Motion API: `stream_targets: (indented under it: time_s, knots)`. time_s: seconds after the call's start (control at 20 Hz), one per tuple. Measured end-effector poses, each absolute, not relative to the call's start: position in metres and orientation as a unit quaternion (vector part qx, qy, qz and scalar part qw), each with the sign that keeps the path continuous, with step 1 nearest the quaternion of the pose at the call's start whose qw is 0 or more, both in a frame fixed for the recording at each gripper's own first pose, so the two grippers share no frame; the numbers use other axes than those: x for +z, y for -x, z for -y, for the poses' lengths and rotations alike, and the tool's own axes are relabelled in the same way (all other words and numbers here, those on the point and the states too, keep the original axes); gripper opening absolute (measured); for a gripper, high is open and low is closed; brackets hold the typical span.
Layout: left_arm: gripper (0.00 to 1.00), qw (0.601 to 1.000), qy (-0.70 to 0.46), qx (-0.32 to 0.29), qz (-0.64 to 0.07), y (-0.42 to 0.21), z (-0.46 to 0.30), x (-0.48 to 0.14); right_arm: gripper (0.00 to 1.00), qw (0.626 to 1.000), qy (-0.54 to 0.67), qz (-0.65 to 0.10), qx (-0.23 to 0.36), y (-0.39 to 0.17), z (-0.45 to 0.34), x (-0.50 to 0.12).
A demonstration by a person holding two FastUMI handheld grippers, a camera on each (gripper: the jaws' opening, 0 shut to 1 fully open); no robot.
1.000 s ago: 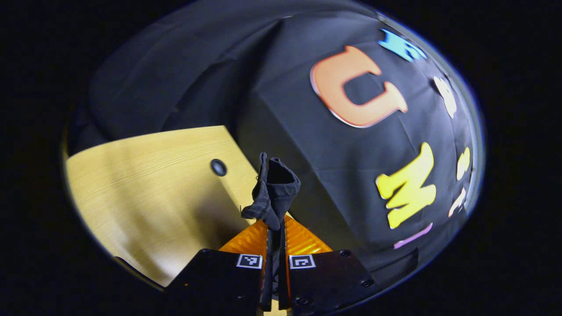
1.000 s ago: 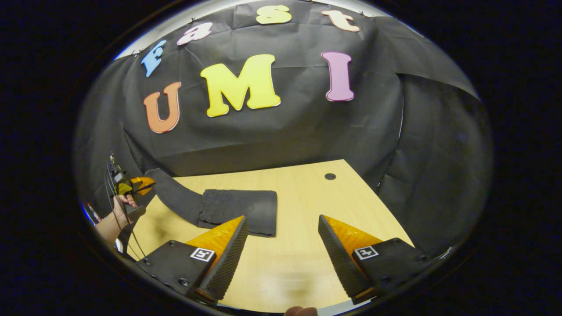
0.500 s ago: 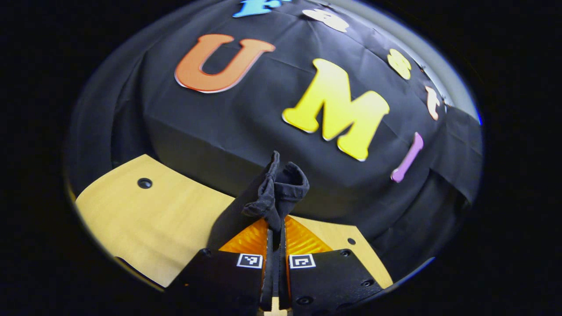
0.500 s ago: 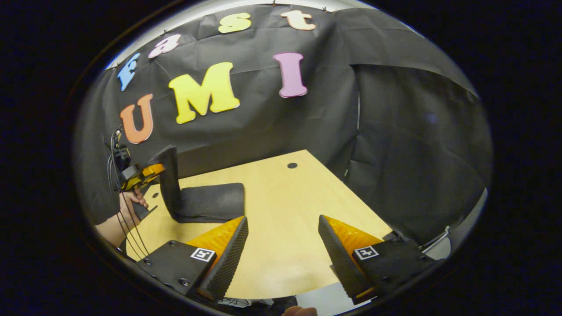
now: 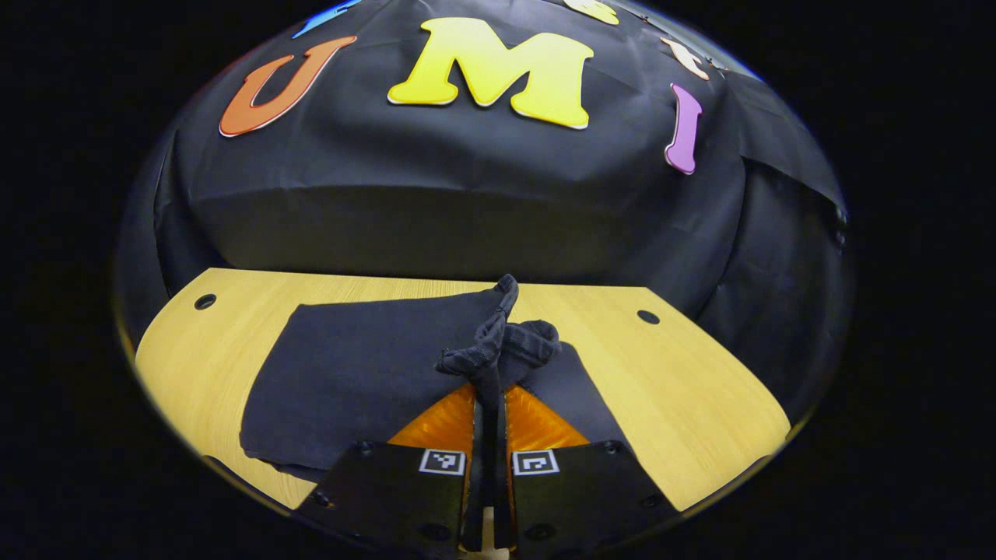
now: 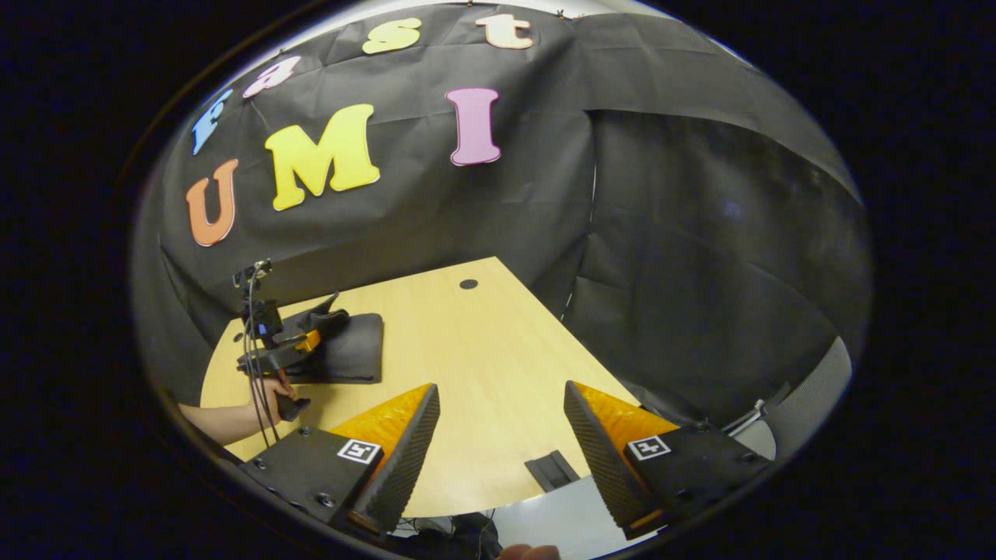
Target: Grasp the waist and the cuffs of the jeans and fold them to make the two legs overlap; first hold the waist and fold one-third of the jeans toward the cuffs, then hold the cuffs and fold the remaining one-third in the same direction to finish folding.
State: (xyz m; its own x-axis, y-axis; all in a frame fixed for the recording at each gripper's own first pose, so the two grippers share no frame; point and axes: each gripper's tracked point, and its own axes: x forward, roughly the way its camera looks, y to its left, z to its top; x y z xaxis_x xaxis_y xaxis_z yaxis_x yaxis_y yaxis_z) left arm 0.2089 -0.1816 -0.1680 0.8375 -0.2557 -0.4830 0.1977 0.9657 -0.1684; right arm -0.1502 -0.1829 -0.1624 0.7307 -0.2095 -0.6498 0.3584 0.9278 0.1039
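The dark jeans [image 5: 358, 373] lie folded on the wooden table [image 5: 685, 397]. My left gripper [image 5: 489, 365] is shut on their bunched cuffs [image 5: 498, 342], held low over the folded stack. In the right gripper view the jeans [image 6: 350, 354] form a small dark bundle at the table's far left, with the left gripper [image 6: 307, 342] and a hand [image 6: 272, 389] on top of them. My right gripper [image 6: 498, 443] stands open with nothing between its fingers, well back from the jeans, over the table's near edge.
The table [image 6: 482, 365] has round cable holes [image 5: 647, 316] [image 5: 205, 301] [image 6: 468, 284] near its back edge. A small dark slot [image 6: 551, 469] sits at the front edge. Black cloth walls close the booth behind and to the right.
My left gripper swung the cuffs over and down onto the folded jeans, so the raised leg now lies flat. My right gripper drew back and turned right, staying open.
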Motion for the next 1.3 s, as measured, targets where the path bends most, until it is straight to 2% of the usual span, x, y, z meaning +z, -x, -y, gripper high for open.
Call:
stream_targets:
  time_s: [0.15, 0.2, 0.25, 0.3, 0.35, 0.4, 0.45, 0.5, 0.55, 0.6, 0.7, 0.75, 0.8, 0.9, 0.95, 1.0, 1.05, 1.2, 1.25, 1.3]
  knots:
    - [0.11, 0.954, 0.072, -0.115, -0.268, -0.208, 0.186, -0.181, 0.94, 0.925, -0.111, -0.338, -0.136, 0.137, 0.176, -0.165]
    - [0.0, 0.954, 0.073, -0.108, -0.271, -0.207, 0.186, -0.184, 0.99, 0.926, -0.108, -0.339, -0.13, 0.133, 0.174, -0.165]
    - [0.19, 0.954, 0.074, -0.107, -0.271, -0.208, 0.188, -0.185, 0.99, 0.926, -0.106, -0.34, -0.124, 0.128, 0.171, -0.167]
    - [0.24, 0.953, 0.072, -0.108, -0.273, -0.205, 0.192, -0.185, 0.99, 0.927, -0.103, -0.341, -0.118, 0.125, 0.168, -0.166]
    - [0.41, 0.953, 0.067, -0.113, -0.273, -0.205, 0.198, -0.183, 0.94, 0.928, -0.102, -0.341, -0.111, 0.12, 0.166, -0.165]
    - [0.54, 0.953, 0.057, -0.121, -0.272, -0.201, 0.203, -0.179, 0.94, 0.929, -0.098, -0.341, -0.106, 0.116, 0.164, -0.164]
    - [0.67, 0.954, 0.047, -0.127, -0.267, -0.198, 0.206, -0.172, 1.0, 0.931, -0.093, -0.338, -0.098, 0.112, 0.16, -0.162]
    - [0.84, 0.956, 0.042, -0.131, -0.26, -0.195, 0.208, -0.164, 1.0, 0.935, -0.087, -0.333, -0.089, 0.106, 0.155, -0.159]
    - [0.86, 0.956, 0.045, -0.14, -0.254, -0.191, 0.211, -0.152, 0.94, 0.938, -0.082, -0.328, -0.081, 0.101, 0.151, -0.157]
    - [0.87, 0.958, 0.046, -0.146, -0.244, -0.187, 0.211, -0.139, 0.99, 0.941, -0.077, -0.321, -0.073, 0.096, 0.146, -0.154]
    - [0.86, 0.965, 0.04, -0.151, -0.211, -0.181, 0.206, -0.103, 0.99, 0.948, -0.07, -0.307, -0.052, 0.085, 0.131, -0.147]
    - [0.86, 0.968, 0.043, -0.153, -0.195, -0.178, 0.202, -0.081, 0.99, 0.951, -0.065, -0.298, -0.042, 0.079, 0.126, -0.143]
    - [0.86, 0.971, 0.046, -0.153, -0.18, -0.174, 0.197, -0.058, 0.94, 0.956, -0.061, -0.287, -0.031, 0.071, 0.117, -0.136]
    - [0.86, 0.977, 0.046, -0.152, -0.143, -0.172, 0.182, -0.008, 0.94, 0.966, -0.056, -0.254, -0.007, 0.05, 0.1, -0.115]
    - [0.92, 0.982, 0.036, -0.143, -0.121, -0.167, 0.168, 0.022, 0.99, 0.971, -0.053, -0.234, 0.005, 0.039, 0.09, -0.102]
    - [0.92, 0.986, 0.03, -0.132, -0.101, -0.165, 0.153, 0.044, 0.99, 0.975, -0.047, -0.215, 0.013, 0.027, 0.08, -0.09]
    - [1.0, 0.989, 0.032, -0.12, -0.083, -0.163, 0.135, 0.071, 1.0, 0.981, -0.04, -0.191, 0.021, 0.015, 0.07, -0.075]
    - [1.0, 0.994, 0.055, -0.075, -0.056, -0.146, 0.094, 0.131, 0.99, 0.99, -0.032, -0.124, 0.05, -0.014, 0.031, -0.03]
    - [1.0, 0.996, 0.052, -0.058, -0.044, -0.142, 0.077, 0.149, 1.0, 0.993, -0.03, -0.108, 0.048, -0.019, 0.024, -0.019]
    - [1.0, 0.998, 0.044, -0.041, -0.031, -0.138, 0.059, 0.164, 0.96, 0.995, -0.026, -0.091, 0.038, -0.024, 0.019, -0.009]
